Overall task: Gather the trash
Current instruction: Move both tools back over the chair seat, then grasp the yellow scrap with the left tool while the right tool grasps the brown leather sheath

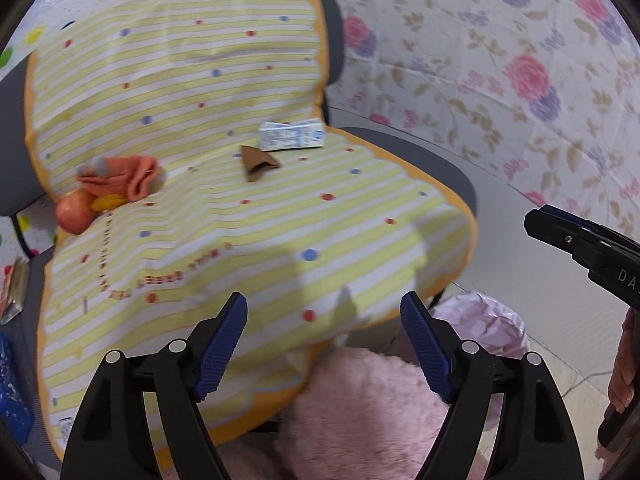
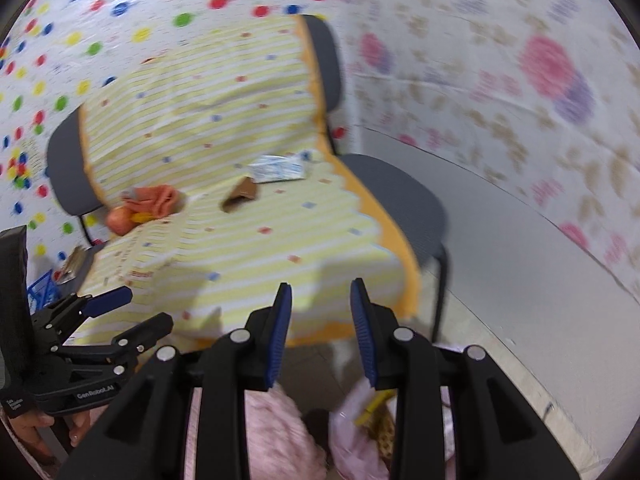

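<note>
A white and blue carton (image 1: 291, 134) lies on the striped yellow cloth (image 1: 240, 220) near the chair back; it also shows in the right wrist view (image 2: 277, 169). A brown cardboard scrap (image 1: 258, 162) lies just in front of it, also in the right wrist view (image 2: 239, 199). A pink-lined trash bin (image 1: 480, 320) stands on the floor below the chair's front right; in the right wrist view the bin (image 2: 360, 432) holds a yellow scrap. My left gripper (image 1: 324, 312) is open and empty above the cloth's front edge. My right gripper (image 2: 321, 300) is open and empty.
An orange cloth (image 1: 120, 180), an apple (image 1: 74, 210) and a yellow bit lie at the cloth's left. A pink fluffy cushion (image 1: 360, 412) sits below the chair front. A blue basket (image 2: 42, 284) stands at the left. Patterned sheets cover the walls.
</note>
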Demonstrator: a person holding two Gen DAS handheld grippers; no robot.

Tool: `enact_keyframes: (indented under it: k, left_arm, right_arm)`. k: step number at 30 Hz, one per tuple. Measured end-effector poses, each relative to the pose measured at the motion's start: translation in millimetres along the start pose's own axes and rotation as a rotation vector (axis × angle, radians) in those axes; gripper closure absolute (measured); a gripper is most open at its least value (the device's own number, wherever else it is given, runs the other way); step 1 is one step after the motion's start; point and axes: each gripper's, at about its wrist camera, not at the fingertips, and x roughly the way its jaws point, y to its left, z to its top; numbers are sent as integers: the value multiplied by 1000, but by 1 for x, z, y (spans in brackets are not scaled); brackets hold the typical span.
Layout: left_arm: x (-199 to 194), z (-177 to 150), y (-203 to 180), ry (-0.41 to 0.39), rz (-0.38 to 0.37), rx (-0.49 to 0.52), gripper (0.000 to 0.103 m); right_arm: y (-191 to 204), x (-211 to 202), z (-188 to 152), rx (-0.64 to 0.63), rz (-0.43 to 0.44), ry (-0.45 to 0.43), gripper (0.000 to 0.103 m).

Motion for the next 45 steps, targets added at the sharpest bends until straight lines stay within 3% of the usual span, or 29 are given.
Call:
enact_keyframes:
  k: [15,19,31,34,37,45]
  left_arm:
    - [8,32,112,13,233,-145,24]
    - [23,51,151,19,258,-209,24]
    - [80,75,251,52,295,-399,28]
    - [99,78,266,83,290,-417,39]
    - [117,80,276,112,293,-432,45]
    - [151,97,298,149,265,-471,45]
  right_arm:
    - [65,80,61,-101,128,12,73]
    - [79,109,79,-117,155,36,64]
    - [127,204,113,-164,203,115,62]
    - [133,227,118,-168,208,128,71]
    - [134,240,120,-164,215,137,71]
    - [127,258,122,-157,209,152,71]
